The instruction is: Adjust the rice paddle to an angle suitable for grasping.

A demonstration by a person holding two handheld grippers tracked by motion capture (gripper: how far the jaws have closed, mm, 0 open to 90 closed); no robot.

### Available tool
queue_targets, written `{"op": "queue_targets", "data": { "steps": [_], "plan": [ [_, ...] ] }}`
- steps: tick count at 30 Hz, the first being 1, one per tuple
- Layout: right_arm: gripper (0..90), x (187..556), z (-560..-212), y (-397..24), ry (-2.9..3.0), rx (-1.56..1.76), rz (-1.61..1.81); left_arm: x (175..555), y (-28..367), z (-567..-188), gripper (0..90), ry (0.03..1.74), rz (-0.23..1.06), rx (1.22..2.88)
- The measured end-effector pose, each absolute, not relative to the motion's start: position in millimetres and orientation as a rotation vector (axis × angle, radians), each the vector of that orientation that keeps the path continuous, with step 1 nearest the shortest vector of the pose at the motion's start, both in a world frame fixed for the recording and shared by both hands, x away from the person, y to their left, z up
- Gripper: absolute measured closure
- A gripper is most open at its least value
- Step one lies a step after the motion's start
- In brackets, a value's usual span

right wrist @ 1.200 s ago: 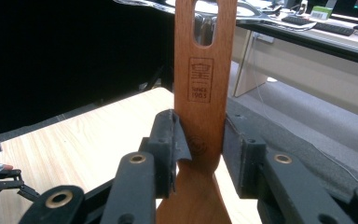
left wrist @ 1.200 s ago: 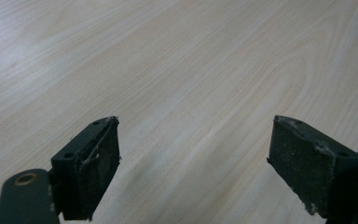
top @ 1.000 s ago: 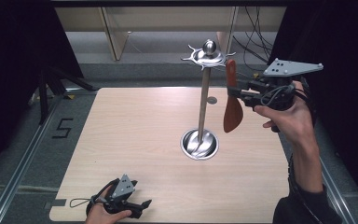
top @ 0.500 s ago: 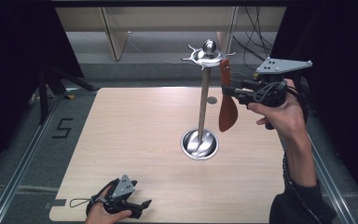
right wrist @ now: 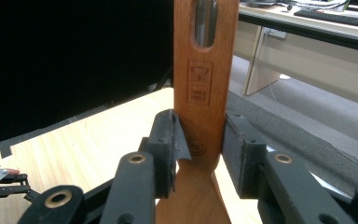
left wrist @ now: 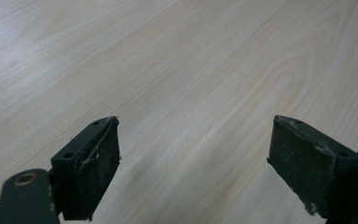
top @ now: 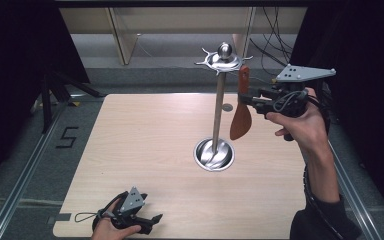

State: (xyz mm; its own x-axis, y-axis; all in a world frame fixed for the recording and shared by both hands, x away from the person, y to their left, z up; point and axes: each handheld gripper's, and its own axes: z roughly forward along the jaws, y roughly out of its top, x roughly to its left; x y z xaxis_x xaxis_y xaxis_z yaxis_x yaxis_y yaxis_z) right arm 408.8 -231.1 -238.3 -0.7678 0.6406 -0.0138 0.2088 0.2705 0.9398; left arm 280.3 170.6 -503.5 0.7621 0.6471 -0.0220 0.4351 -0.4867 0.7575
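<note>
High view: right gripper clamps reddish-brown wooden spatula, slotted handle up; left gripper agape.

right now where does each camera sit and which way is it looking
High view: above the person's side, facing forward and down on the table; both forearms and claws show.
Left gripper view: on the left claw, low over bare tabletop, jaws apart.
Right gripper view: on the right claw, jaws clamping the wooden spatula.
Shared: the spatula beside the metal stand shows from above too.

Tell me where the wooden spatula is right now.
In the high view, the wooden spatula hangs upright in the right gripper, right of the metal stand, just below its hooks.
</note>
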Motion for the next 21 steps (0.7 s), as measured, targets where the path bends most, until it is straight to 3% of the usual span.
{"op": "queue_targets", "data": {
  "steps": [10, 21],
  "plan": [
    [61.8, 400.0, -241.8, -239.6, 2.121, 0.791, 1.523, 280.3, 170.7, -503.4, 15.8, 0.806, 0.341, 2.159],
    [47.2, 377.9, -269.4, -262.4, 2.09, 0.857, 1.499, 280.1, 170.6, -503.5, 15.8, 0.814, 0.339, 2.152]
  ]
}}
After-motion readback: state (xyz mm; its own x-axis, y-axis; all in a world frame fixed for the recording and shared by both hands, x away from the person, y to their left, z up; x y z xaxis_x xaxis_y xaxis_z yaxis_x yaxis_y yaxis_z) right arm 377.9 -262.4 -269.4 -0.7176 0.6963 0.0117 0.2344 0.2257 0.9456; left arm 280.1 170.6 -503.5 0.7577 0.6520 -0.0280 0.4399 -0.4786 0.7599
